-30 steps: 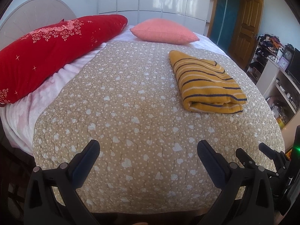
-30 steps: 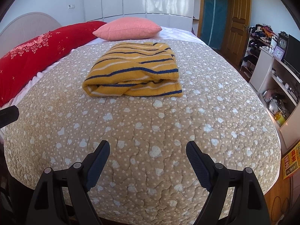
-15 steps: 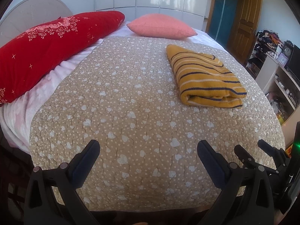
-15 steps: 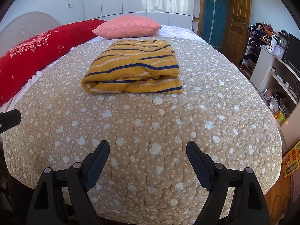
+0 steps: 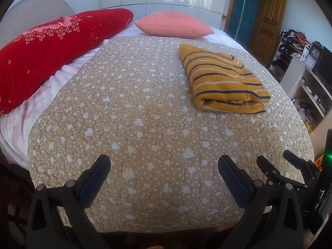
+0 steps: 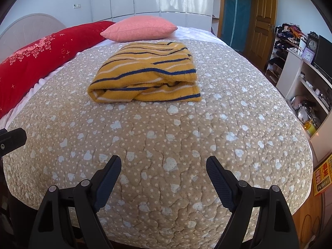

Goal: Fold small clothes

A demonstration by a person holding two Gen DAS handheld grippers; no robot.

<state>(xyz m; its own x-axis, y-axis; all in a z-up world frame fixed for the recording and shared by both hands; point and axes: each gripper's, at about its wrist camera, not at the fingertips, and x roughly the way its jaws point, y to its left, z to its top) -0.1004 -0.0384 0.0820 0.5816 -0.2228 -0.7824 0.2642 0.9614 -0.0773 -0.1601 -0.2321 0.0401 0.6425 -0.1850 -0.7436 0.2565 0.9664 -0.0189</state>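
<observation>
A yellow garment with navy and white stripes (image 5: pixel 222 78) lies folded into a thick rectangle on the tan heart-print quilt (image 5: pixel 132 112). It also shows in the right wrist view (image 6: pixel 147 72), straight ahead. My left gripper (image 5: pixel 164 161) is open and empty, low over the quilt's near edge, well short and left of the garment. My right gripper (image 6: pixel 164 164) is open and empty, also near the quilt's front edge. The right gripper's fingers (image 5: pixel 267 168) show at the lower right of the left wrist view.
A long red pillow (image 5: pixel 51 47) lies along the left side and a pink cushion (image 5: pixel 174 23) at the bed's head. White shelves with clocks and clutter (image 6: pixel 307 68) stand to the right, beside a wooden door (image 6: pixel 263 18).
Both grippers have stayed open and empty. The views shifted slightly, with the folded garment sitting a little lower in the frame than before; it has not moved on the quilt.
</observation>
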